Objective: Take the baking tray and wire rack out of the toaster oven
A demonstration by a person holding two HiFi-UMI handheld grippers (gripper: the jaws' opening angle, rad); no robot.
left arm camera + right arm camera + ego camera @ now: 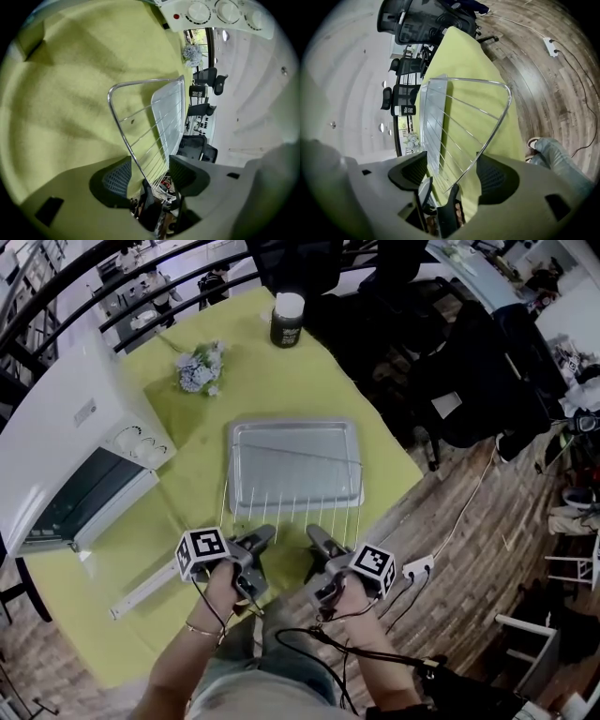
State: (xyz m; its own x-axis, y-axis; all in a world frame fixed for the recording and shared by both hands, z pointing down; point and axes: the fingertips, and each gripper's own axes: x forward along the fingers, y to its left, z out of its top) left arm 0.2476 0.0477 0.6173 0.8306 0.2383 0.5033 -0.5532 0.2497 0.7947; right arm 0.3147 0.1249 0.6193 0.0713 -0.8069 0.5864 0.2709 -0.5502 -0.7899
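Yellow-green tablecloth [281, 381]; silver-grey baking tray [295, 465]; white toaster oven [56, 427]; dark jar [286, 329], white lid [288, 304]; brown wood-grain plank floor [469, 549].

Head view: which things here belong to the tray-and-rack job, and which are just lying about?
Job:
- toaster oven
- baking tray
- wire rack, its near rim between the open jaws of left gripper and right gripper

Lying about:
- dark jar
- flower bunch
- white bar
- power strip, on the floor
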